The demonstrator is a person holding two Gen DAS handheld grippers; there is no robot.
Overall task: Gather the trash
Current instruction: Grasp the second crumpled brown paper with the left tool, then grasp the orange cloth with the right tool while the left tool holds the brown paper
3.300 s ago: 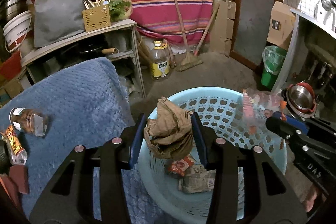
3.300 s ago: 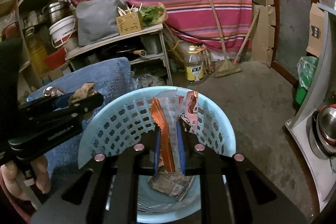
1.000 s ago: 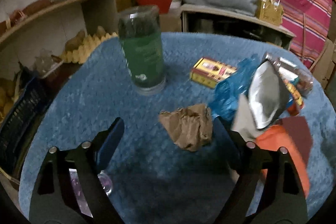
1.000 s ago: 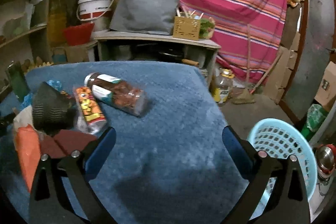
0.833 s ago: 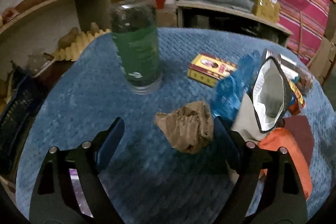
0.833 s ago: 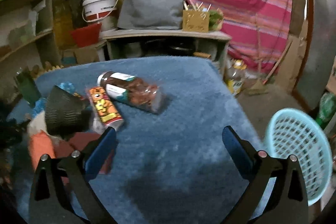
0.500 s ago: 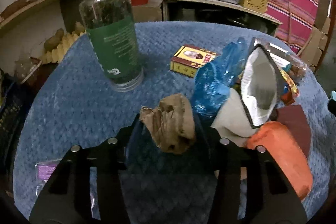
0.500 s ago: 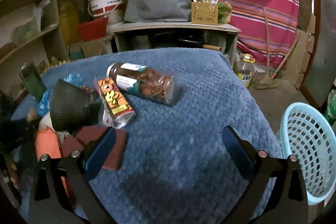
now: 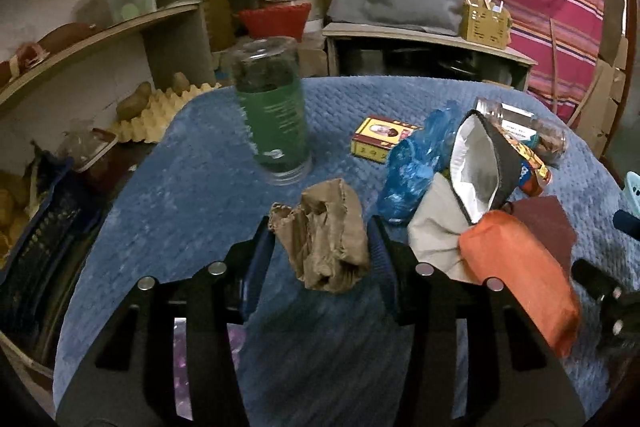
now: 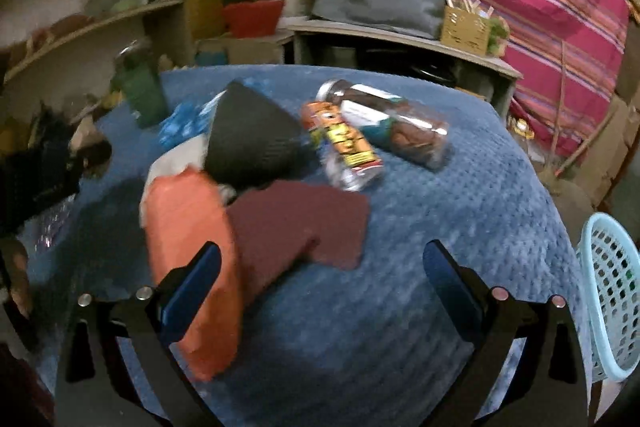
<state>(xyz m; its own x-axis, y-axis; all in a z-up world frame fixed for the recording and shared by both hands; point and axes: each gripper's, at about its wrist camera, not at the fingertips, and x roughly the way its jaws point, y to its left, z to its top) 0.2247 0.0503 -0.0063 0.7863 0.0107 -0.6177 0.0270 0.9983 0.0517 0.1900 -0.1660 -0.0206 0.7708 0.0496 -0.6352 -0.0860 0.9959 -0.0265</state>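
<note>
Left gripper (image 9: 320, 251) pinches crumpled brown paper (image 9: 322, 237) above nubbly blue cloth (image 9: 192, 195)

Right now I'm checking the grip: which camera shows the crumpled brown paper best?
The left wrist view: the crumpled brown paper sits centred and sharp between the left gripper pads. The right wrist view shows only a blurred brown scrap at its left edge.

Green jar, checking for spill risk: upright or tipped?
Upright: the green jar stands on its base on the blue cloth.
</note>
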